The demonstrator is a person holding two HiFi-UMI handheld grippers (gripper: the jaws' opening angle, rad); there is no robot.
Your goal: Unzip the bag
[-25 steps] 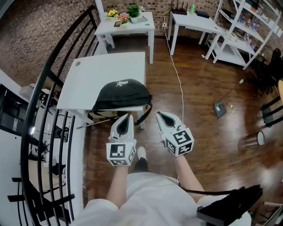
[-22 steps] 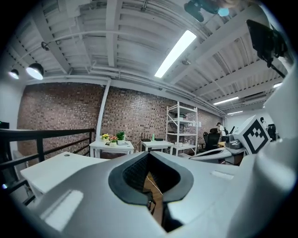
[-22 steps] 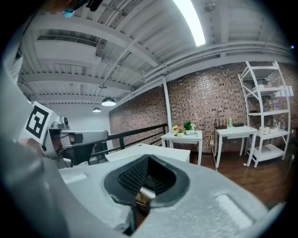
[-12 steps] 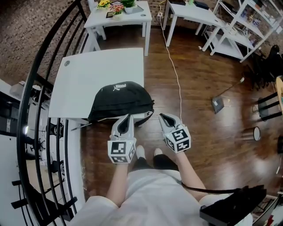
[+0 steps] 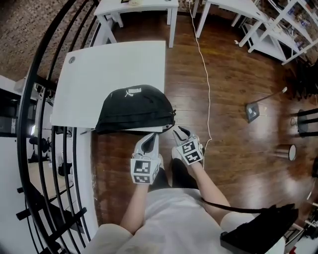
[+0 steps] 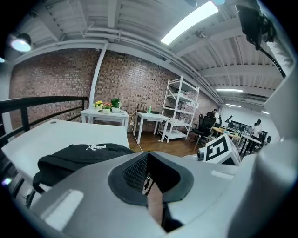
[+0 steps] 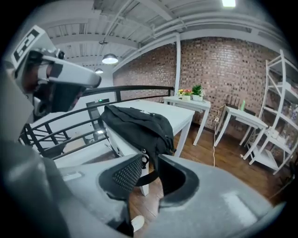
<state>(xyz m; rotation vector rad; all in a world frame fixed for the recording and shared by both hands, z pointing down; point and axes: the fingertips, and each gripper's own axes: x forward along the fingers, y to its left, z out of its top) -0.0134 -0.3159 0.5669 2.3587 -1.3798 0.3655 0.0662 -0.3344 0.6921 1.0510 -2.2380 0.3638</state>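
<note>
A black bag (image 5: pixel 133 108) with a white logo lies at the near edge of the white table (image 5: pixel 114 64). The left gripper view shows the bag (image 6: pixel 79 157) beyond my left gripper (image 6: pixel 148 162), whose jaws are shut with nothing in them. In the head view that left gripper (image 5: pixel 150 139) hangs just short of the table edge. My right gripper (image 5: pixel 177 131) is near the bag's right end. Its jaws are opening, and the pads press on nothing. Through the gap of the right gripper (image 7: pixel 150 168), the bag (image 7: pixel 139 122) with its strap and a small metal ring shows ahead of the tips.
A black railing (image 5: pixel 44 99) curves along the left. More white tables (image 5: pixel 134 5) stand at the back, with white shelves (image 5: pixel 278 30) at the back right. A white cable (image 5: pixel 207 89) runs over the wood floor, and a dustpan (image 5: pixel 252 112) lies to the right.
Both grippers have come closer to the bag's near edge. The right gripper's jaws have parted; the left stays shut.
</note>
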